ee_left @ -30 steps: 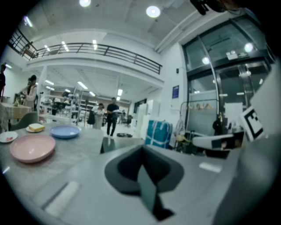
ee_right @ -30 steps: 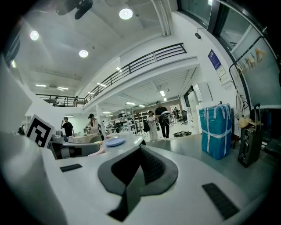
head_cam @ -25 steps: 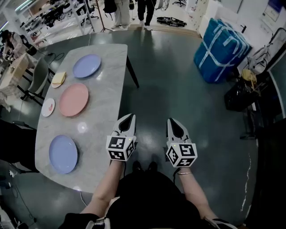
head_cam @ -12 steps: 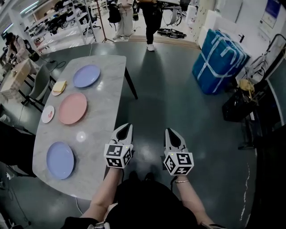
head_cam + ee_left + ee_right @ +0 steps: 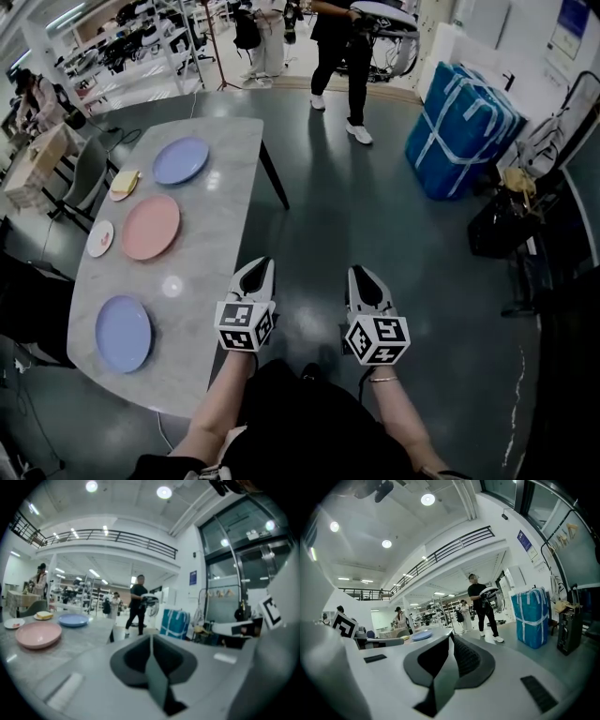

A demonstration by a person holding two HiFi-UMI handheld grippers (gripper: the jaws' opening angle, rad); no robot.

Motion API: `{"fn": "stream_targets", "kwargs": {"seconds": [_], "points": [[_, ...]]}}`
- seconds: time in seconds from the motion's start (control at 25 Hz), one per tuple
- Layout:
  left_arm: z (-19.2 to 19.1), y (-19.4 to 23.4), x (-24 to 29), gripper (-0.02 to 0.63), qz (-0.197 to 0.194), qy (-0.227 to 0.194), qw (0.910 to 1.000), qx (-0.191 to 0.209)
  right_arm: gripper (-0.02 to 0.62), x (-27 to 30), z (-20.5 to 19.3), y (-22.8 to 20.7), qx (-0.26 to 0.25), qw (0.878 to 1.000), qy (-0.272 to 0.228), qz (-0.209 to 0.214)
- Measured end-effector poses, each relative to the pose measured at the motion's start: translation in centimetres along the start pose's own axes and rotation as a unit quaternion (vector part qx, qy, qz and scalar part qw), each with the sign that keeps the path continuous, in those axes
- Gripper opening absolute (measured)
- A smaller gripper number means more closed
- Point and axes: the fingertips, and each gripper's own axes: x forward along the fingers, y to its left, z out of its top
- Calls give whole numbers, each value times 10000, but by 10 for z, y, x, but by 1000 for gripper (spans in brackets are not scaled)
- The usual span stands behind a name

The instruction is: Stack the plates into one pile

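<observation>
Three big plates lie apart on the grey marble table: a blue plate far, a pink plate in the middle, and a second blue plate near. The left gripper view shows the pink plate and the far blue plate. My left gripper hovers just off the table's right edge. Its jaws are beginning to open, the tips look together, and nothing is between them. My right gripper is shut and empty over the floor.
A small white plate and a plate with something yellow sit at the table's left edge. A person walks past the far end. A blue bag and dark bags stand at the right, and a chair at the left.
A person has walked into view beyond the table, moving right. Both grippers stay side by side near the table's right edge and have dropped slightly in the view.
</observation>
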Motion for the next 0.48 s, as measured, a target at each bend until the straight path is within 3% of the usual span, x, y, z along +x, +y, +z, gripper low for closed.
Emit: {"fn": "stream_targets", "kwargs": {"seconds": [0.12,0.48], "points": [[2,1,3,37,36,-26,10000,6,53,3,3,-2,48,10000,-10,61],[11,16,11,102,200,-91,9998,20,96,19,2,1,72,9994,88,316]]}}
